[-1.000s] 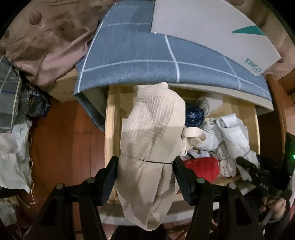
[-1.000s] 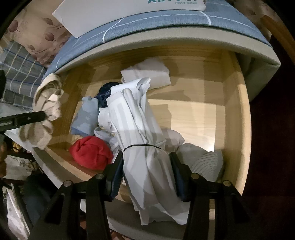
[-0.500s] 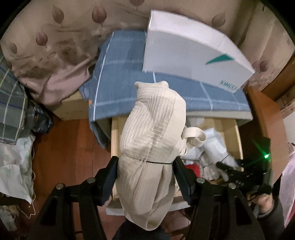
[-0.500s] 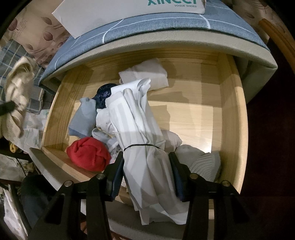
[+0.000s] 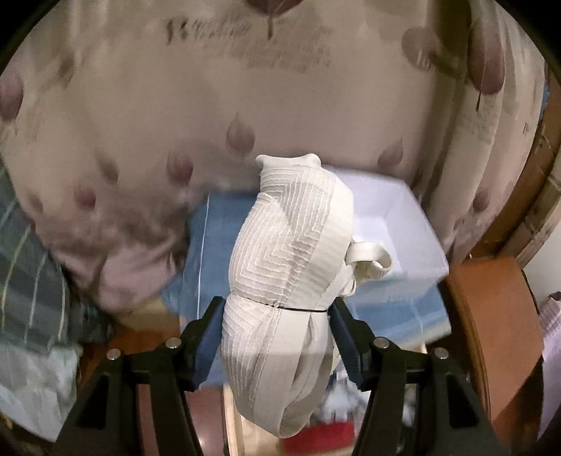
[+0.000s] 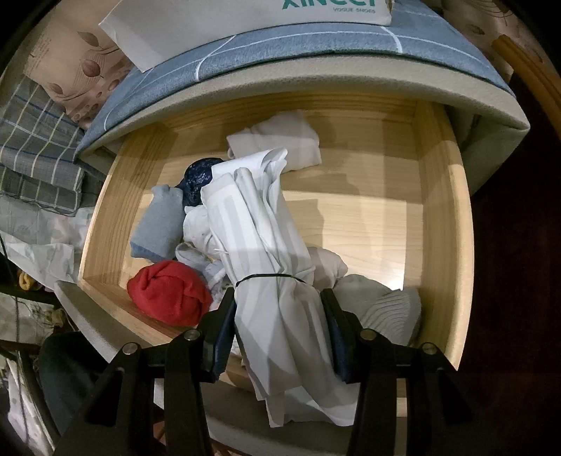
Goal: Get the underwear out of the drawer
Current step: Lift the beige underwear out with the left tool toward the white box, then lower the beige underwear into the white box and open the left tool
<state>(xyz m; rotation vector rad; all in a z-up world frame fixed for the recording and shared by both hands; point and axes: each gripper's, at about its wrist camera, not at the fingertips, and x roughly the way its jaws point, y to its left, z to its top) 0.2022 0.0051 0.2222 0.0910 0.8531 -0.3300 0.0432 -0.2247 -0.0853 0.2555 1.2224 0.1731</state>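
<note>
My left gripper (image 5: 277, 308) is shut on a cream ribbed piece of underwear (image 5: 291, 245), held high in the air in front of a leaf-patterned curtain. Its folded end hangs below the jaws. My right gripper (image 6: 278, 305) is shut on a white striped garment (image 6: 259, 238), which stretches from the jaws into the open wooden drawer (image 6: 441, 224). Inside the drawer lie a red bundle (image 6: 170, 296), a grey-blue roll (image 6: 159, 224), a dark blue piece (image 6: 198, 180), a white folded piece (image 6: 280, 138) and a pale ribbed piece (image 6: 389, 312).
A blue checked cloth (image 6: 280, 42) and a white shoe box (image 6: 245, 17) lie on top of the cabinet above the drawer. Plaid fabric (image 6: 31, 147) is piled to the left. A brown wooden chair edge (image 5: 491, 333) stands at the right in the left wrist view.
My left gripper has risen well above the drawer with the cream underwear and tilted up toward the curtain. The right gripper and its white garment have stayed put.
</note>
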